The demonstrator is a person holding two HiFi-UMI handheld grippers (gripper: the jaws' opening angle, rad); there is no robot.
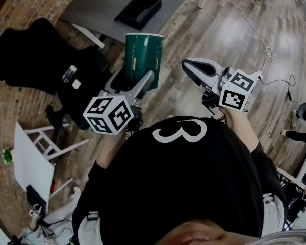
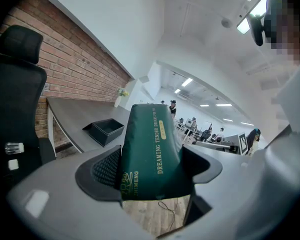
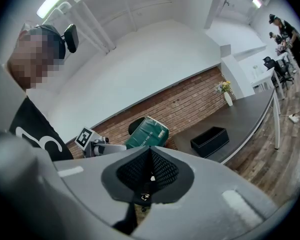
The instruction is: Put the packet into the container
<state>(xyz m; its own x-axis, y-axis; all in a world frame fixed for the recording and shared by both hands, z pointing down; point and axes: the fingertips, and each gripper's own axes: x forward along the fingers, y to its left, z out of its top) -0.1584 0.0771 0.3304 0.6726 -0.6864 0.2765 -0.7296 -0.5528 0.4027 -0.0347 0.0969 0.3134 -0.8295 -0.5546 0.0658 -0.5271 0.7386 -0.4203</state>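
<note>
L gripper [image 1: 142,81] is clamped on the lower end of the green packet [image 1: 143,55]. The packet's long axis runs out along the jaws, toward the far table [image 1: 99,6]. The black container [image 1: 138,9] sits there, straight beyond the packet, well apart. R gripper [image 1: 195,68] is closed on nothing and farther off, so it's L's move.
</note>
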